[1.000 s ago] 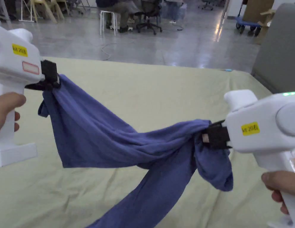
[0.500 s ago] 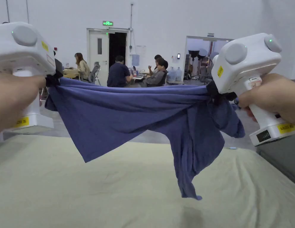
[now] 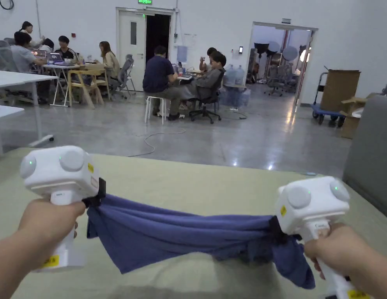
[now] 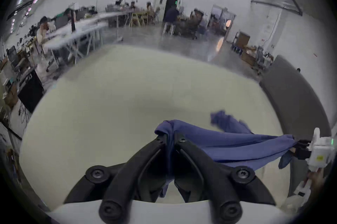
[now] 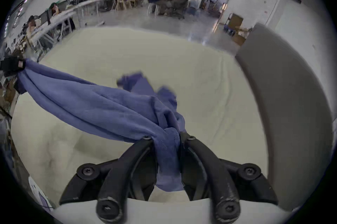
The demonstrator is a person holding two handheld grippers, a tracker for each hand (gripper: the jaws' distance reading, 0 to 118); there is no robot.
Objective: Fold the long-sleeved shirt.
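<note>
A blue long-sleeved shirt (image 3: pixel 177 233) hangs stretched between my two grippers, low over the pale green table (image 3: pixel 196 187). My left gripper (image 3: pixel 96 197) is shut on one bunched end of the cloth; in the left gripper view its jaws pinch the shirt (image 4: pixel 228 144) at the left gripper (image 4: pixel 170 137). My right gripper (image 3: pixel 275 229) is shut on the other bunched end, seen as the right gripper (image 5: pixel 166 138) clamped on the shirt (image 5: pixel 102 107). Loose fabric droops below the right gripper. A sleeve lies crumpled on the table beyond.
A grey padded panel (image 3: pixel 370 152) stands along the table's right side. Beyond the far table edge is a shiny grey floor (image 3: pixel 212 136) with several seated people (image 3: pixel 159 81), white desks (image 3: pixel 17 81) at left and a cardboard box on a cart (image 3: pixel 338 91).
Both grippers have come down from chest height with the shirt still held taut between them; the hanging sleeve that dangled above the table has dropped onto it. The head camera tilted.
</note>
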